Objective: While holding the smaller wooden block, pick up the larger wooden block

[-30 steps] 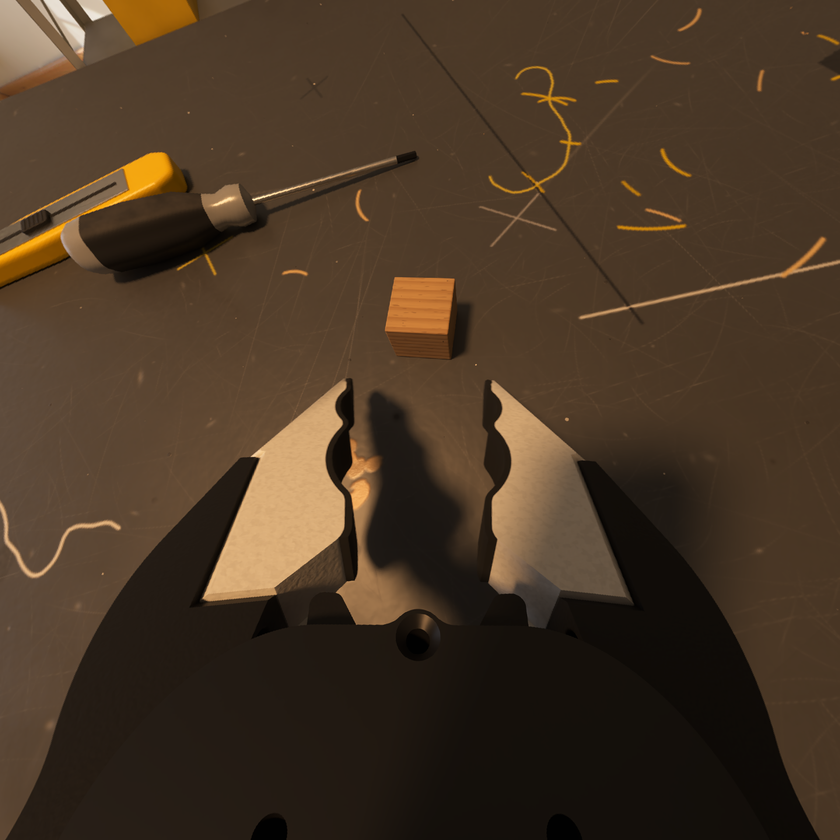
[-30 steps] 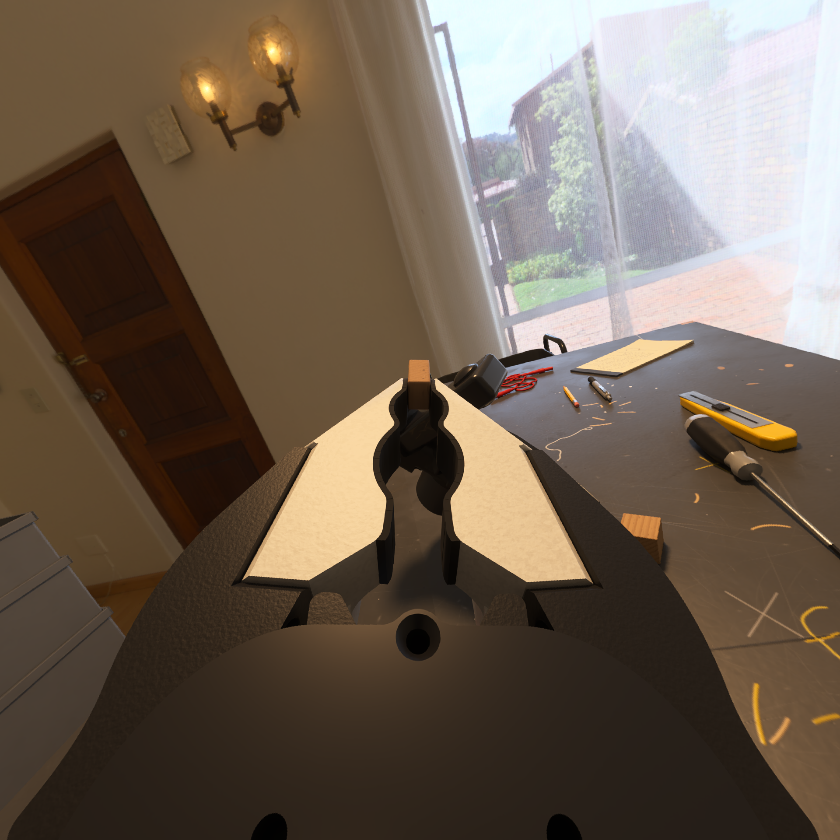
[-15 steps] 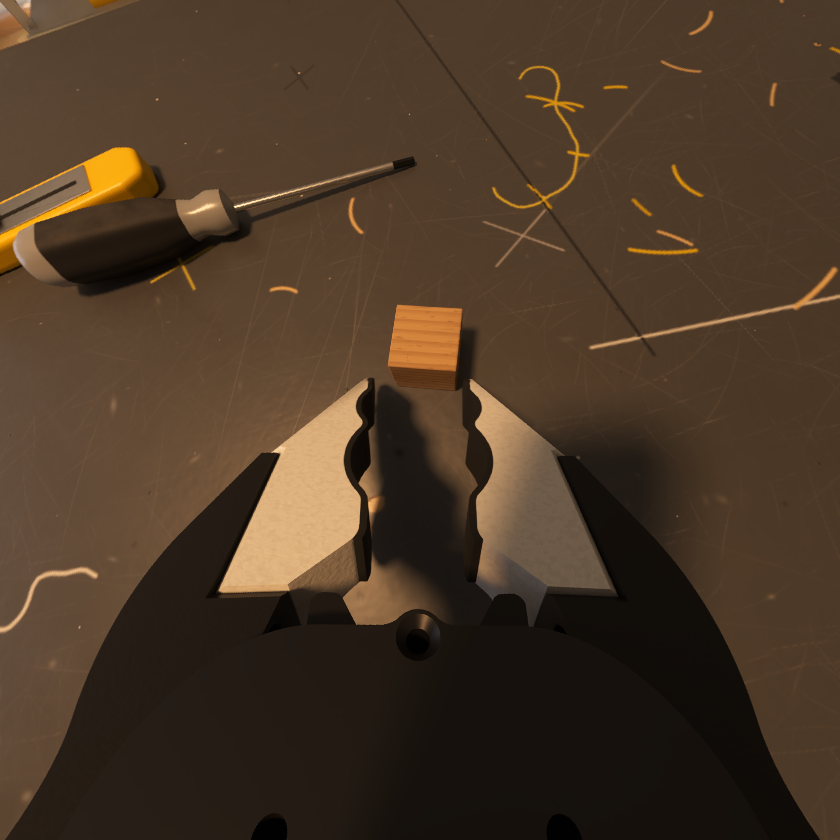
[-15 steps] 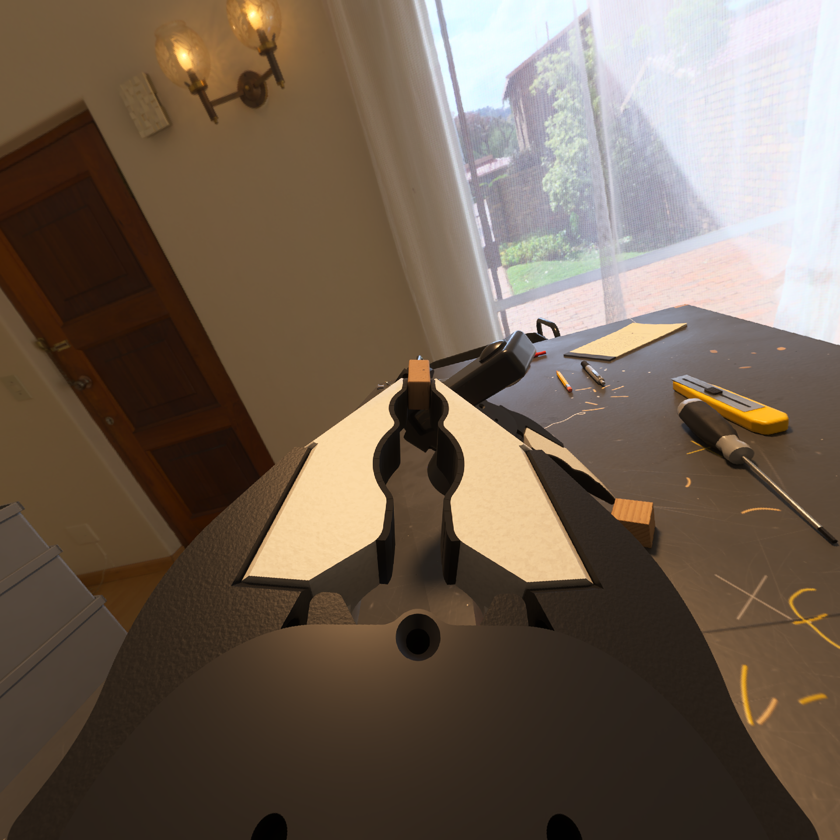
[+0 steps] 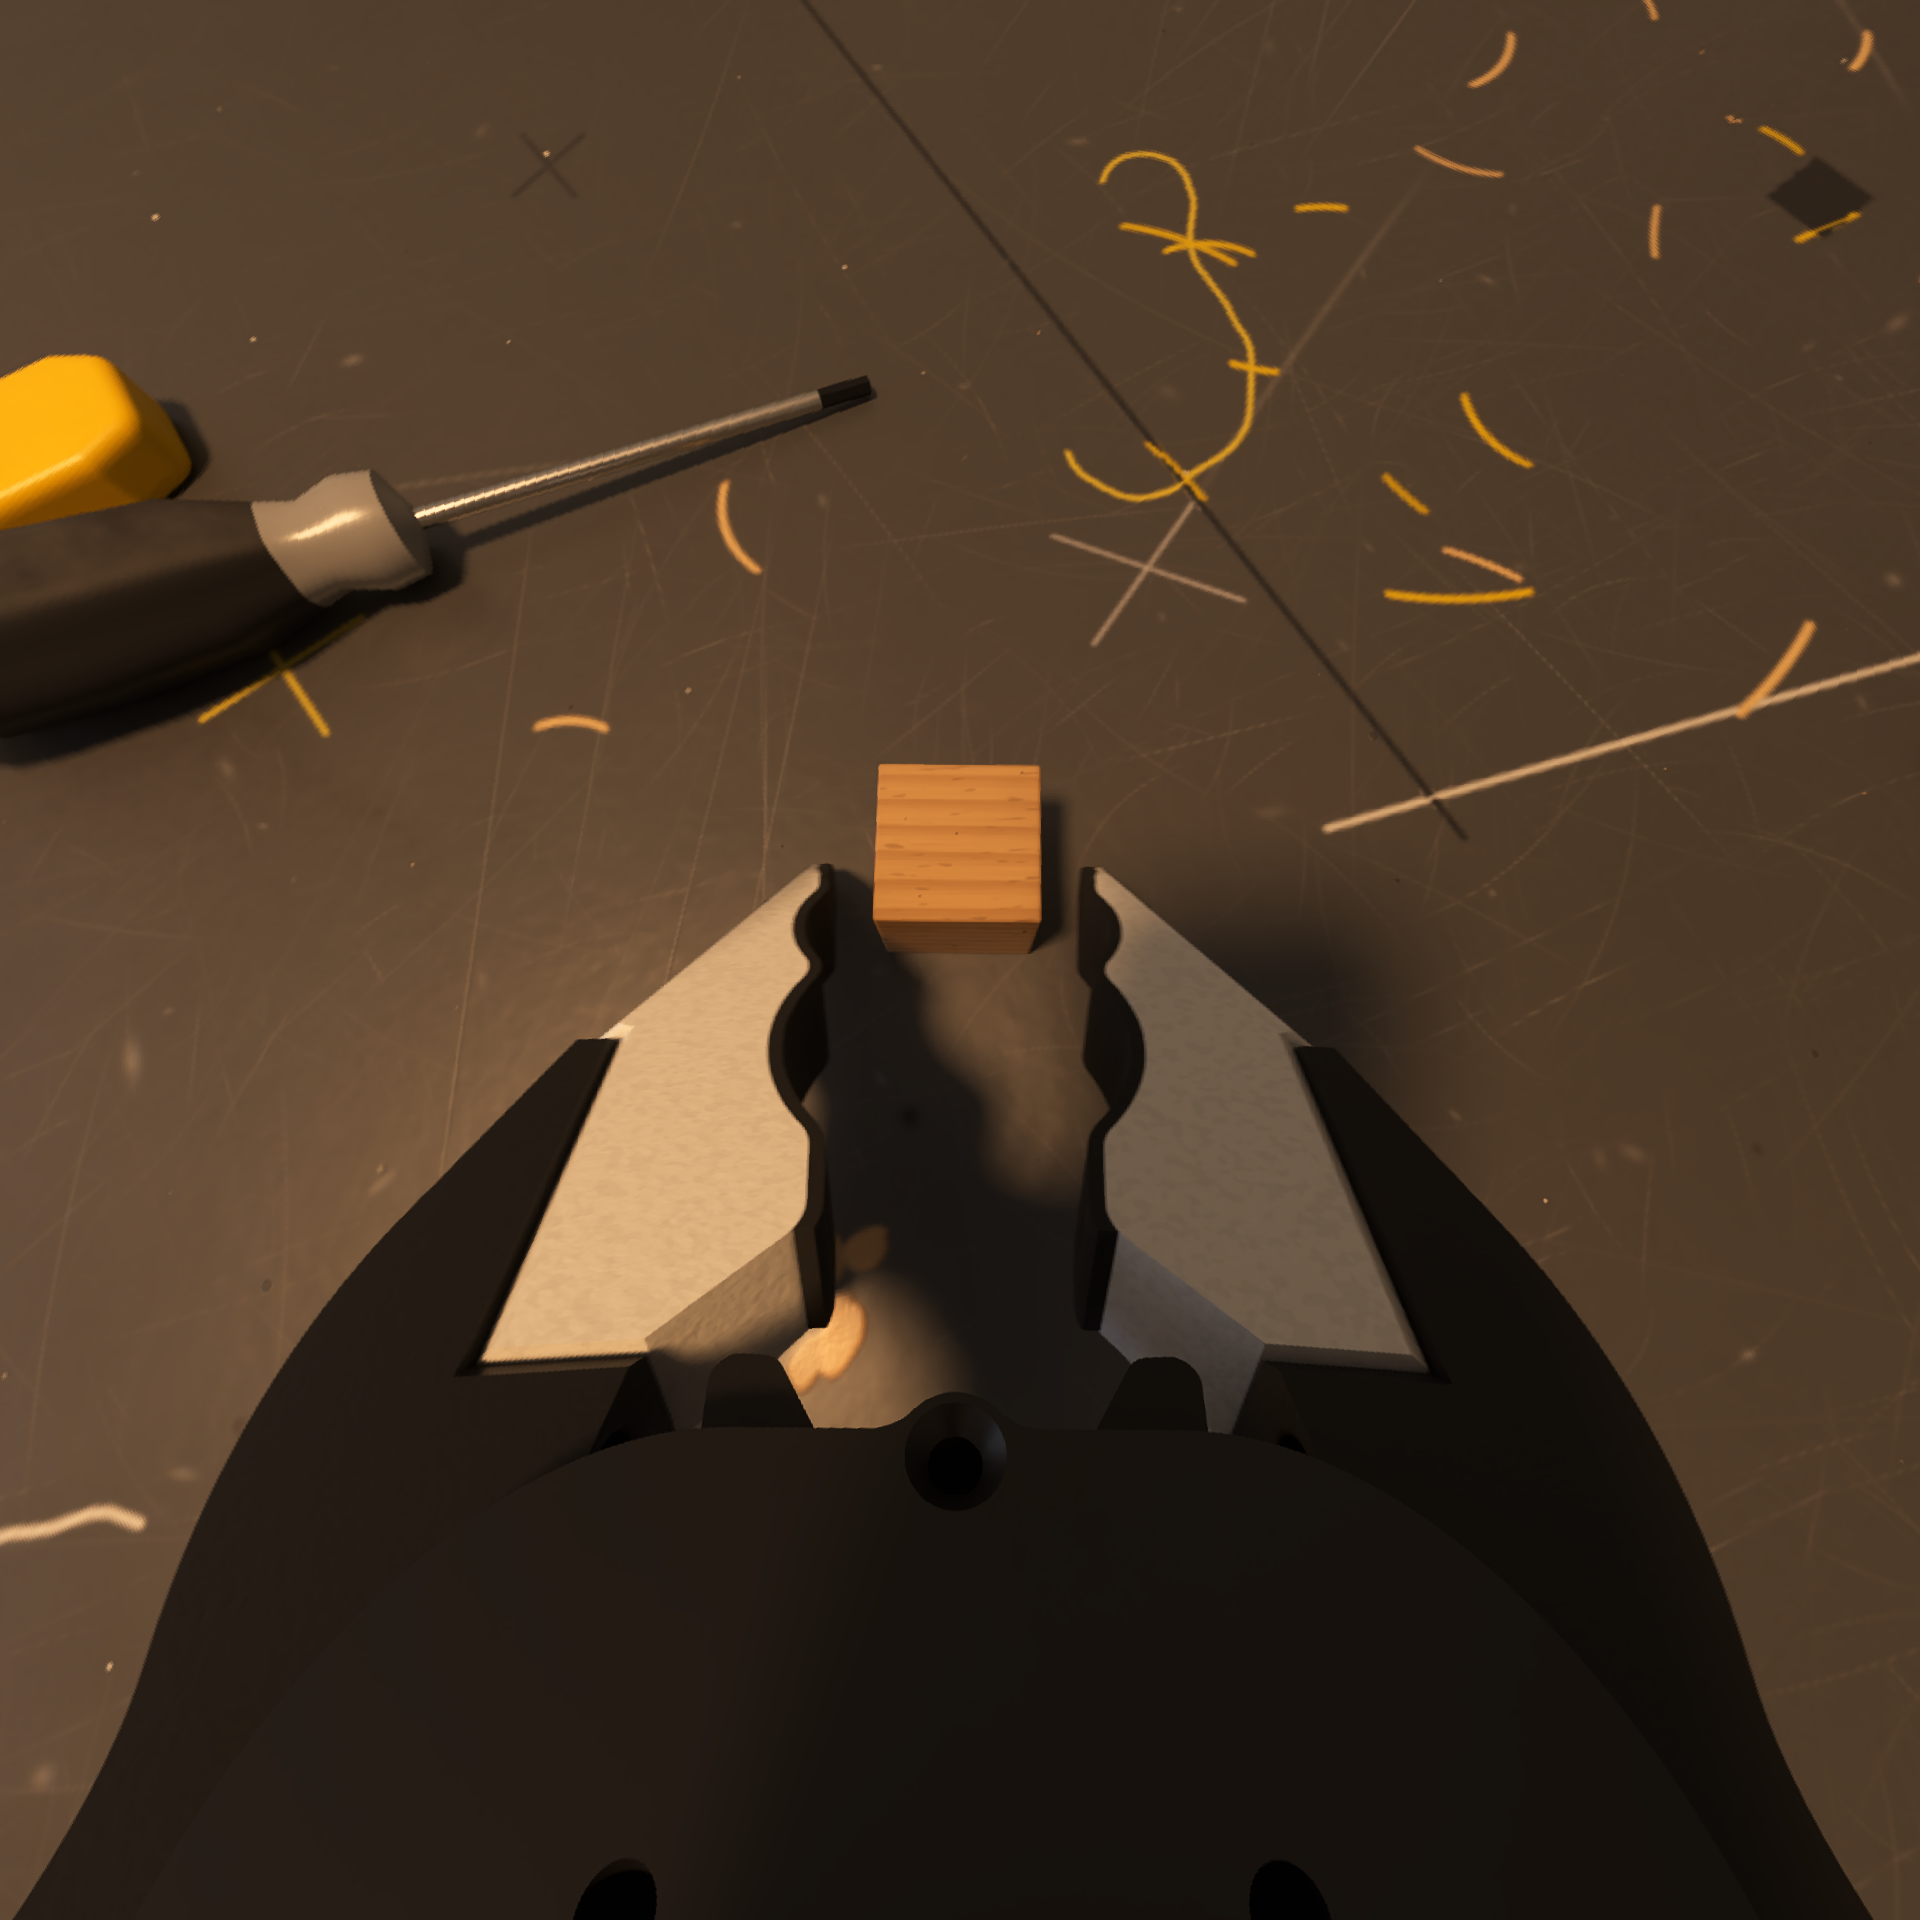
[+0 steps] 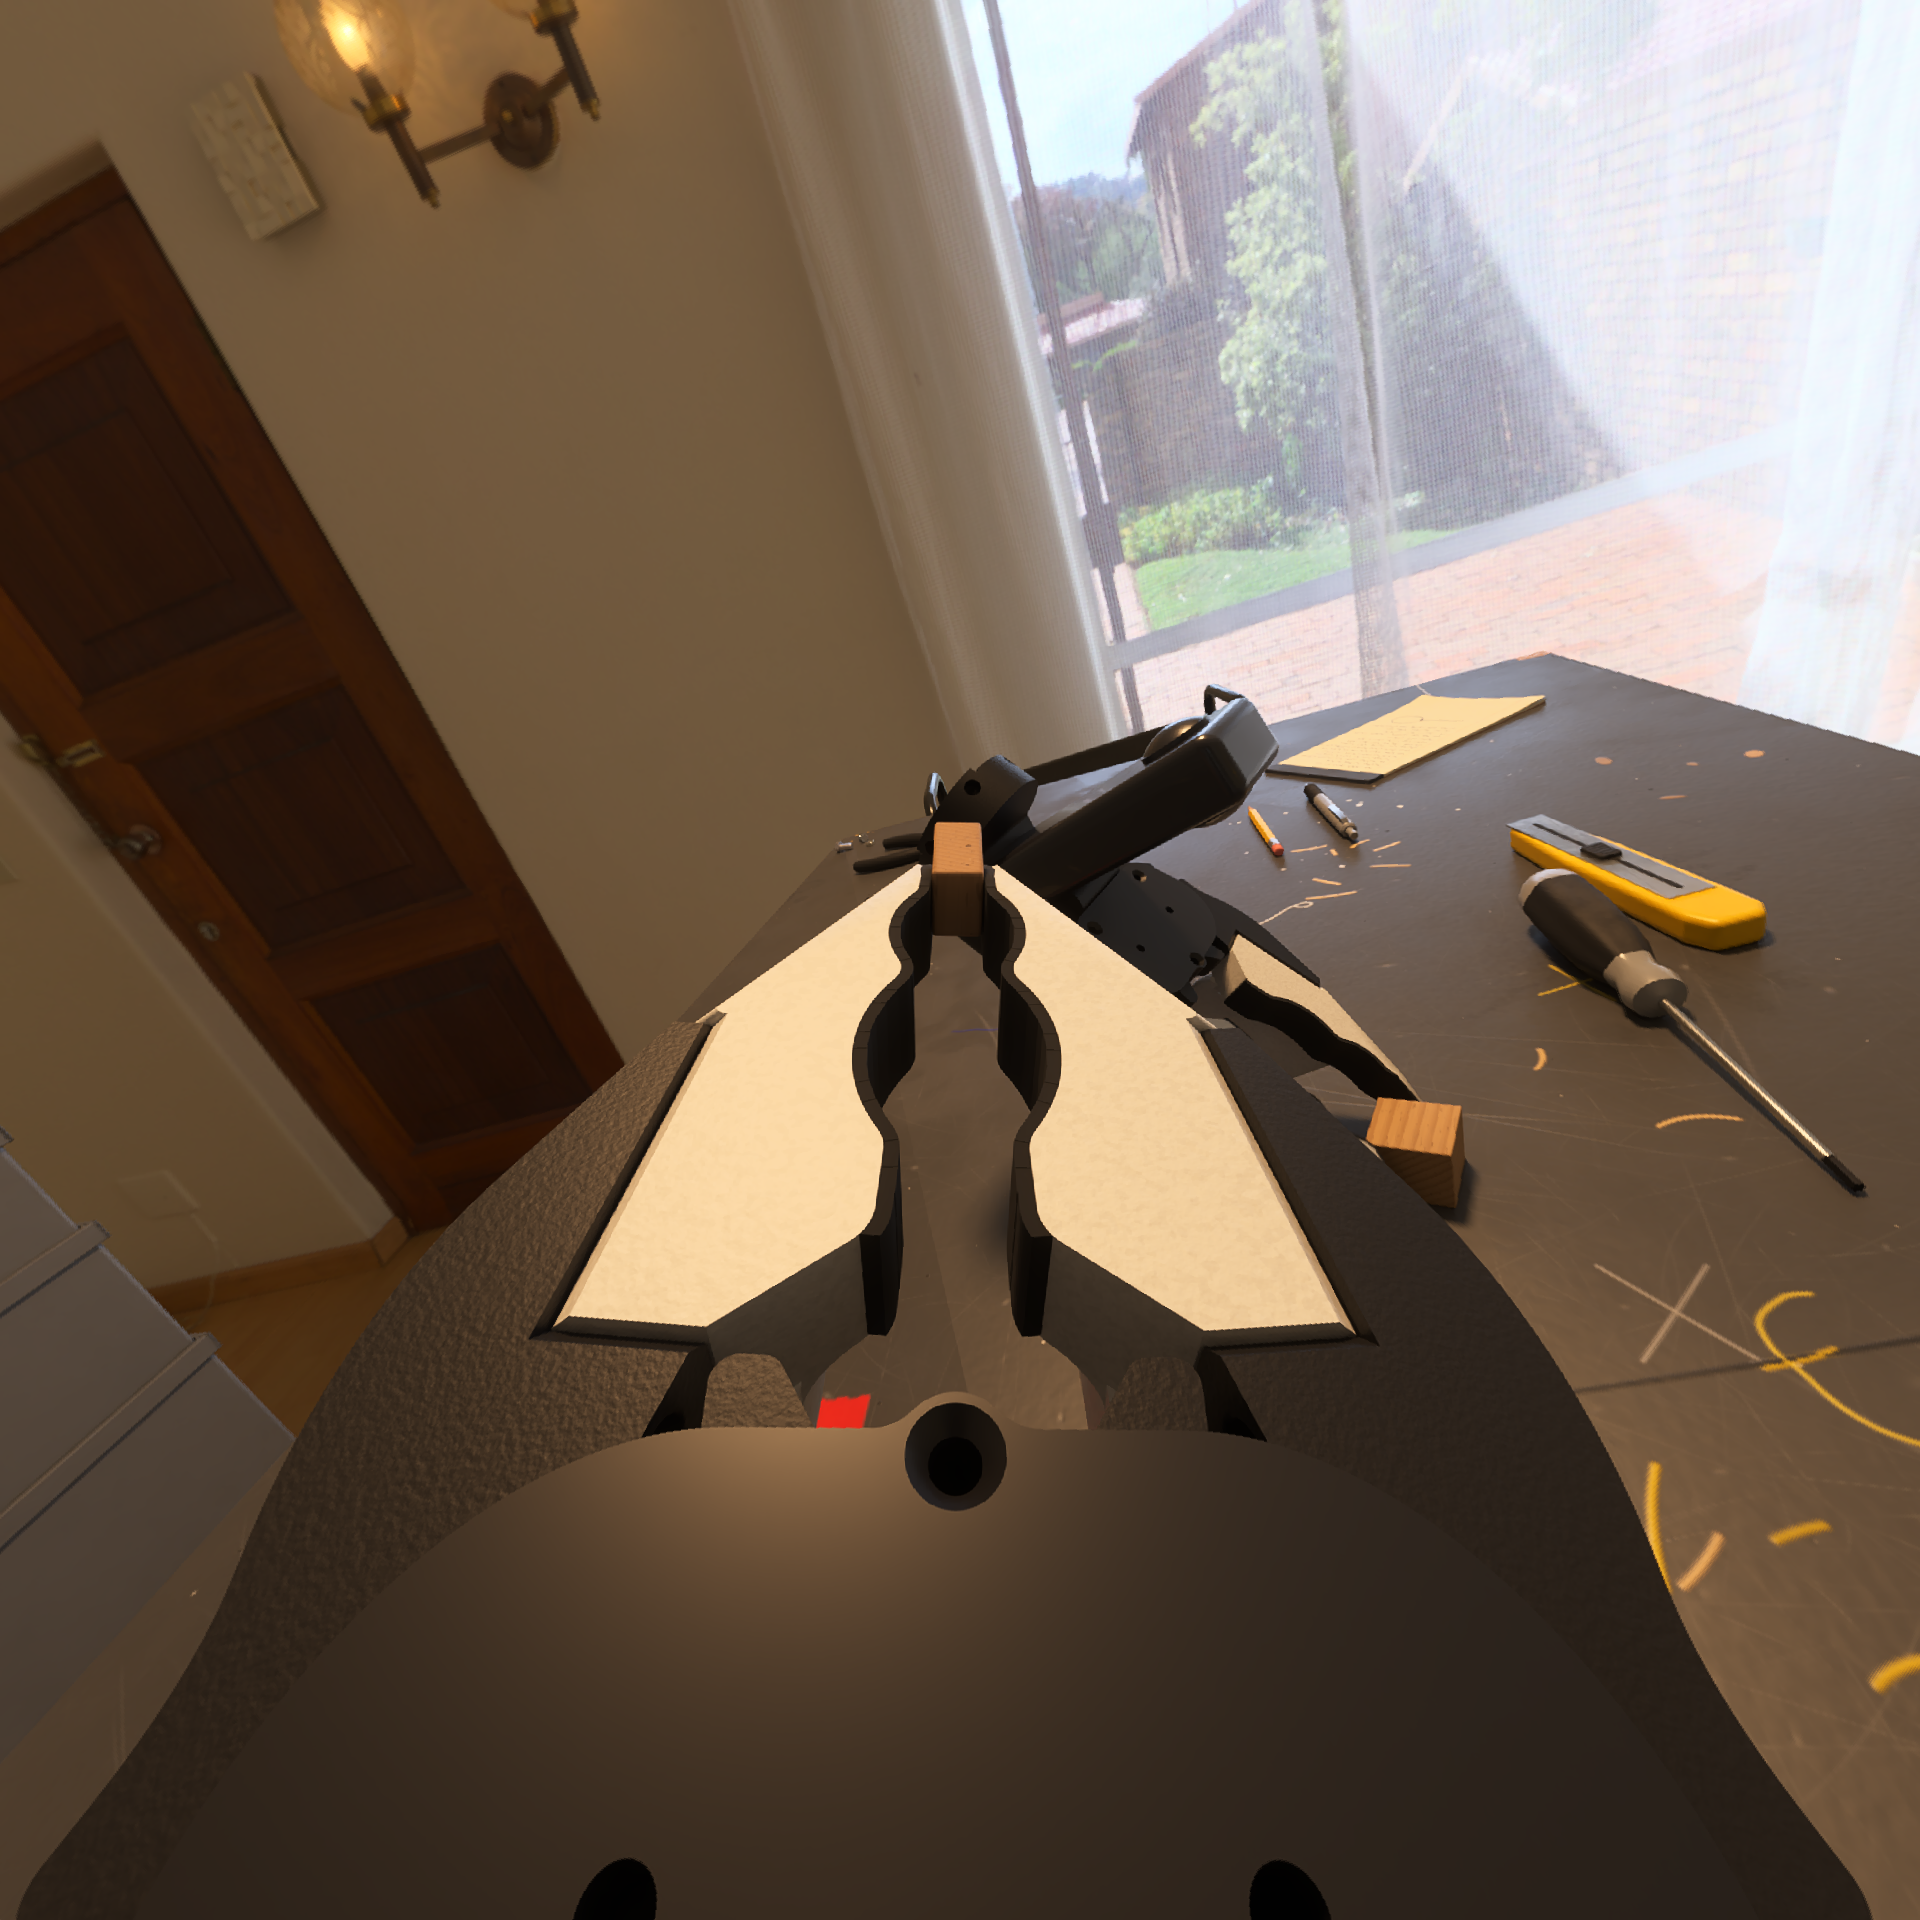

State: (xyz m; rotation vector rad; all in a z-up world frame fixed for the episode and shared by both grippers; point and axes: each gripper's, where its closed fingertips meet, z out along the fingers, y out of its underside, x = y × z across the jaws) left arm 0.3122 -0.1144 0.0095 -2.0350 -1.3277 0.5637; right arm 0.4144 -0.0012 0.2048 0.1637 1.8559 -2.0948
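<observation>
The larger wooden block (image 5: 957, 854) is a light brown cube on the dark workbench. My left gripper (image 5: 956, 883) is open, and its fingertips reach either side of the block's near end without touching it. The right wrist view shows the same block (image 6: 1419, 1147) on the bench with the left gripper's fingers (image 6: 1304, 1013) at it. My right gripper (image 6: 957, 883) is shut on the smaller wooden block (image 6: 957, 878), held upright between its fingertips above the bench's edge.
A screwdriver (image 5: 312, 551) and a yellow utility knife (image 5: 73, 431) lie left of the block; both show in the right wrist view (image 6: 1621, 956) (image 6: 1642, 878). A notepad (image 6: 1413, 732), a marker (image 6: 1330, 812) and a pencil (image 6: 1265, 831) lie far back. Shavings litter the bench.
My left gripper has moved forward and down until its fingertips flank the larger block, after narrowing its opening. My right gripper has shifted a little with the smaller block still held.
</observation>
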